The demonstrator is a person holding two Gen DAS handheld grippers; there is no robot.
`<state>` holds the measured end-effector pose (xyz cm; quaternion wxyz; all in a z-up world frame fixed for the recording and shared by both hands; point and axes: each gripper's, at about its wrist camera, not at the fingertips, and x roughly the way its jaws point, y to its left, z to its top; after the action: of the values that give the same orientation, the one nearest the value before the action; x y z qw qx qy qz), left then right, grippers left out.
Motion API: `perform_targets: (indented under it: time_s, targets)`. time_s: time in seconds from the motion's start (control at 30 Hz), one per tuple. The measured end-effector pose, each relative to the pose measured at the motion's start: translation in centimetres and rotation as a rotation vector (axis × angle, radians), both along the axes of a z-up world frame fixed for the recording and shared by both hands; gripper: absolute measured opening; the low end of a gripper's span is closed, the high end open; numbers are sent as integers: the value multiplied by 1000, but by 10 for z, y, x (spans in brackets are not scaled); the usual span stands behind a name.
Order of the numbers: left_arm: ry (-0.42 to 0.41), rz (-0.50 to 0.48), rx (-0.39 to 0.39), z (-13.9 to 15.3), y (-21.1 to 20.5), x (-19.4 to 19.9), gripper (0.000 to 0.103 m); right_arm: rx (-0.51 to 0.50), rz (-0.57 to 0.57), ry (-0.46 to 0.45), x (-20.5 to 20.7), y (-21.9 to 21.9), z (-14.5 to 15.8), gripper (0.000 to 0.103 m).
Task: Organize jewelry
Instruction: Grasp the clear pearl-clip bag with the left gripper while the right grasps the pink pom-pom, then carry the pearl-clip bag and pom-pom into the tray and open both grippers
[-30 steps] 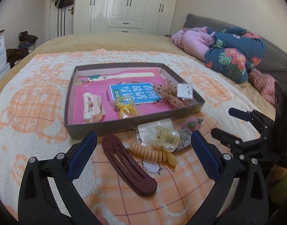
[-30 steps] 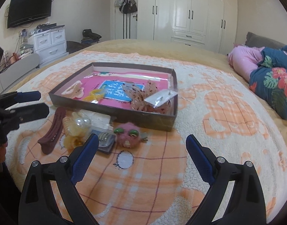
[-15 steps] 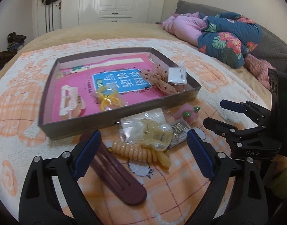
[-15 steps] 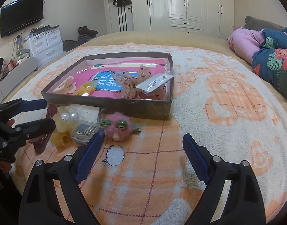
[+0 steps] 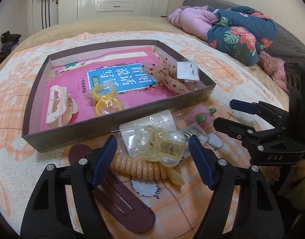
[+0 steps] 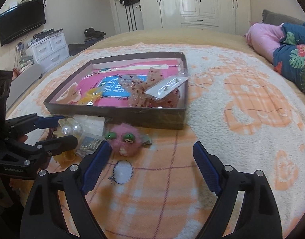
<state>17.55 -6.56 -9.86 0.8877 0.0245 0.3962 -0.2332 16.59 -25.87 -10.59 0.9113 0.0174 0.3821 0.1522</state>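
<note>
A shallow brown box (image 5: 76, 133) (image 6: 112, 113) with a pink lining lies on the blanket, holding a white claw clip (image 5: 59, 103), yellow rings (image 5: 105, 101), a dotted bow (image 5: 170, 79) and a small packet (image 5: 187, 70). In front of it lie a clear yellow pearl claw clip (image 5: 164, 149) (image 6: 69, 129), a beige coil hair tie (image 5: 140, 167), a maroon barrette (image 5: 120, 201), a rhinestone clip (image 6: 90, 145) and a pink fuzzy clip (image 6: 126, 141). My left gripper (image 5: 152, 159) is open, its jaws either side of the pearl clip. My right gripper (image 6: 150, 165) is open, just short of the fuzzy clip.
The bed is covered by a cream and orange blanket (image 6: 242, 119). A pink and floral bundle of bedding (image 5: 232, 29) lies at the far right. White wardrobes (image 6: 202, 2), a drawer unit (image 6: 50, 49) and a wall TV (image 6: 20, 27) stand beyond the bed.
Both grippers have moved forward and lower towards the items in front of the box. The left gripper now straddles the pearl clip; the right has closed in on the fuzzy clip.
</note>
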Motion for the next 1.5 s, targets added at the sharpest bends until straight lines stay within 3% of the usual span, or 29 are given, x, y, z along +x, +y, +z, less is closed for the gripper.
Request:
perform_targets:
  time_s: [0.27,0.37,0.63,0.73,0.97,1.5]
  targets:
    - [14,-36,-17,-1,-5,-2,40,29,45,32,16,16,-5,58]
    - [11,-36,-16,-1,-6,-2,38,30,55,36,19,20,-6,50]
    - [3,-34,-15,-1,-6,-4,38,57,36,79,33,20,-13,50]
    - [5,-31,-20,-1,-6,-5,38,78,42,87,35,18,-15,43]
    - [1,-28,-24,2,-4,-8,38,103,29,60,24,6,-10,42]
    - [-54,-19,-61,27,-3,-15,38,44,-31,-30,-9,-21,14,42]
